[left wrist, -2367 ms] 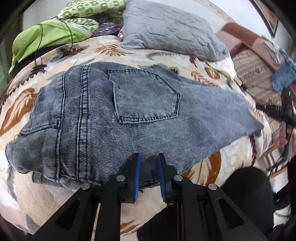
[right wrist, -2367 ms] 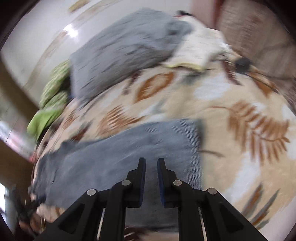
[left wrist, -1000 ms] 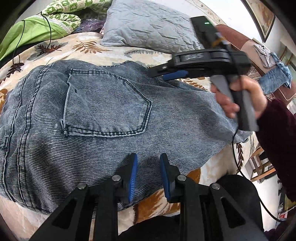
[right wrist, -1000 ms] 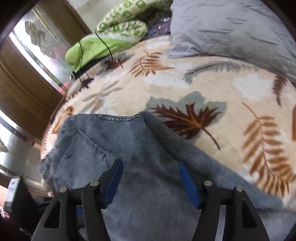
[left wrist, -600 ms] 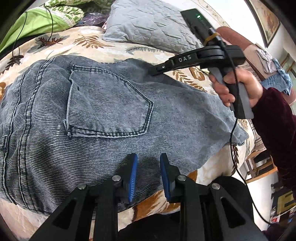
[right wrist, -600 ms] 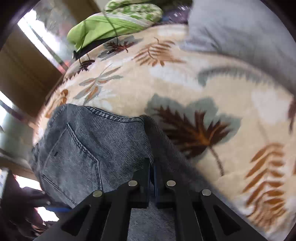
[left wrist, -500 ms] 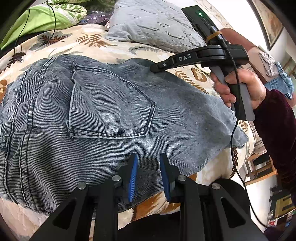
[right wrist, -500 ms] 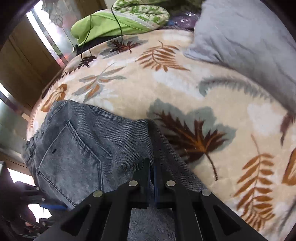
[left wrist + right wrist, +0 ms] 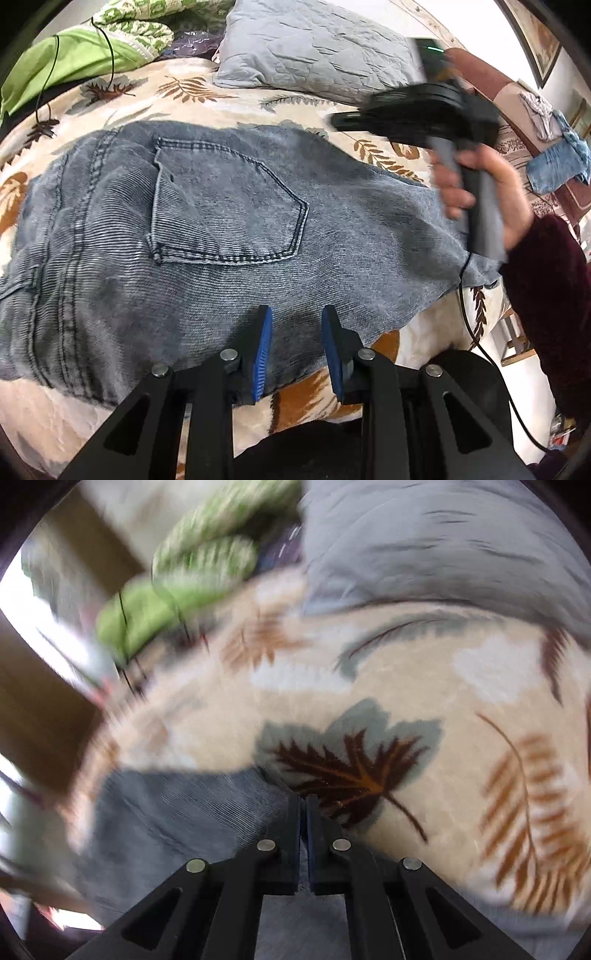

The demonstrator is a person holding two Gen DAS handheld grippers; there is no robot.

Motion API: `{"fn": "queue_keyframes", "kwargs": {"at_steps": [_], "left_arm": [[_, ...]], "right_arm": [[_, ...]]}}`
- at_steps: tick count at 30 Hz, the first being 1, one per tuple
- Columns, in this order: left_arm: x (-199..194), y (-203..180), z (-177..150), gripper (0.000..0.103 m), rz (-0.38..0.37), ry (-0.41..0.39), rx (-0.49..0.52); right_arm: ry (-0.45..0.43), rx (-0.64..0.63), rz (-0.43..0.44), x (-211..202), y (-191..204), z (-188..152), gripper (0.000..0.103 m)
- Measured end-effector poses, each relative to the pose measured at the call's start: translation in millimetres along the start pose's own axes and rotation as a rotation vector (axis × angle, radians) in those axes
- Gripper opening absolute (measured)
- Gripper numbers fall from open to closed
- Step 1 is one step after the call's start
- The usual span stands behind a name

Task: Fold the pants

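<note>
My right gripper [image 9: 303,830] pinched shut on far edge of jeans [image 9: 229,236] — ready to fold toward me. Left gripper [image 9: 295,350] just widened, empty — hovering over near edge.

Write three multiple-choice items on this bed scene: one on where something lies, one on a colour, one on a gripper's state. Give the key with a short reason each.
1. Where is the grey pillow?
A. on the jeans
B. on the leaf-print blanket beyond the jeans
C. on the floor

2. What colour are the left gripper pads?
A. blue
B. red
C. white

3. How is the right gripper?
A. wide open
B. out of view
C. shut on the jeans

Key: B, the pillow lies past the denim's far edge; A, blue pads show on both fingers; C, its fingers meet with the denim's edge pinched between them.
</note>
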State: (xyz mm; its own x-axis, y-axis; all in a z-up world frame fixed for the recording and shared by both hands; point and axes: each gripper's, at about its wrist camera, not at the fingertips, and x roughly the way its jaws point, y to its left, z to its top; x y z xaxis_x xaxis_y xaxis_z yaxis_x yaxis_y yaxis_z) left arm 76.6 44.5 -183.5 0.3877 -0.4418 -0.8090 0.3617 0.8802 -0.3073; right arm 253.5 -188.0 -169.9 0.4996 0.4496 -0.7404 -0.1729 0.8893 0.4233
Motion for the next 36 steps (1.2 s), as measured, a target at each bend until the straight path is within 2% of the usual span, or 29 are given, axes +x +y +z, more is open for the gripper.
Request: {"fn": "queue_keyframes", "kwargs": {"at_steps": [2, 5, 6, 7, 8, 11, 14, 15, 16, 19, 21, 24, 27, 29, 31, 34, 36], "left_arm": [[-8, -3, -1, 0.028, 0.022, -0.015, 0.015], [-21, -3, -2, 0.031, 0.066, -0.05, 0.035], [-22, -3, -2, 0.035, 0.097, -0.056, 0.049], [-20, -2, -3, 0.036, 0.144, -0.049, 0.064], [-17, -1, -4, 0.036, 0.158, -0.034, 0.06], [-14, 8, -9, 0.036, 0.146, -0.025, 0.012], [-17, 4, -6, 0.036, 0.17, -0.018, 0.006], [-19, 0, -6, 0.036, 0.173, -0.015, 0.005], [-21, -6, -3, 0.036, 0.166, -0.012, 0.013], [-25, -35, 8, 0.036, 0.151, -0.027, 0.071], [-28, -61, 15, 0.038, 0.129, -0.044, 0.128], [-23, -97, 26, 0.047, 0.102, -0.053, 0.197], [-19, -130, 33, 0.049, 0.086, -0.034, 0.236], [-21, -147, 36, 0.059, 0.073, -0.031, 0.249], [-27, -160, 37, 0.078, 0.076, -0.051, 0.261], [-31, -178, 39, 0.08, 0.092, -0.069, 0.287], [-30, -188, 41, 0.08, 0.103, -0.052, 0.301]], "right_arm": [[-0.045, 0.009, -0.026, -29, -8, -14, 0.003], [-0.039, 0.063, -0.084, -67, -36, -50, 0.003], [-0.041, 0.076, -0.115, -79, -47, -64, 0.003], [-0.046, 0.097, -0.16, -94, -61, -80, 0.003], [-0.047, 0.13, -0.199, -108, -77, -94, 0.003], [-0.056, 0.22, -0.263, -143, -119, -135, 0.003], [-0.028, 0.26, -0.344, -160, -155, -172, 0.004], [-0.042, 0.299, -0.331, -168, -169, -184, 0.004], [-0.077, 0.349, -0.276, -181, -179, -193, 0.004], [-0.157, 0.385, -0.3, -213, -184, -205, 0.004], [-0.195, 0.393, -0.263, -228, -180, -210, 0.005], [-0.194, 0.349, -0.233, -229, -164, -211, 0.005], [-0.179, 0.306, -0.233, -215, -146, -211, 0.005], [-0.141, 0.312, -0.233, -202, -146, -217, 0.005], [-0.104, 0.305, -0.247, -193, -151, -225, 0.004], [-0.118, 0.324, -0.223, -205, -155, -230, 0.004], [-0.168, 0.301, -0.214, -229, -151, -231, 0.004]]}}
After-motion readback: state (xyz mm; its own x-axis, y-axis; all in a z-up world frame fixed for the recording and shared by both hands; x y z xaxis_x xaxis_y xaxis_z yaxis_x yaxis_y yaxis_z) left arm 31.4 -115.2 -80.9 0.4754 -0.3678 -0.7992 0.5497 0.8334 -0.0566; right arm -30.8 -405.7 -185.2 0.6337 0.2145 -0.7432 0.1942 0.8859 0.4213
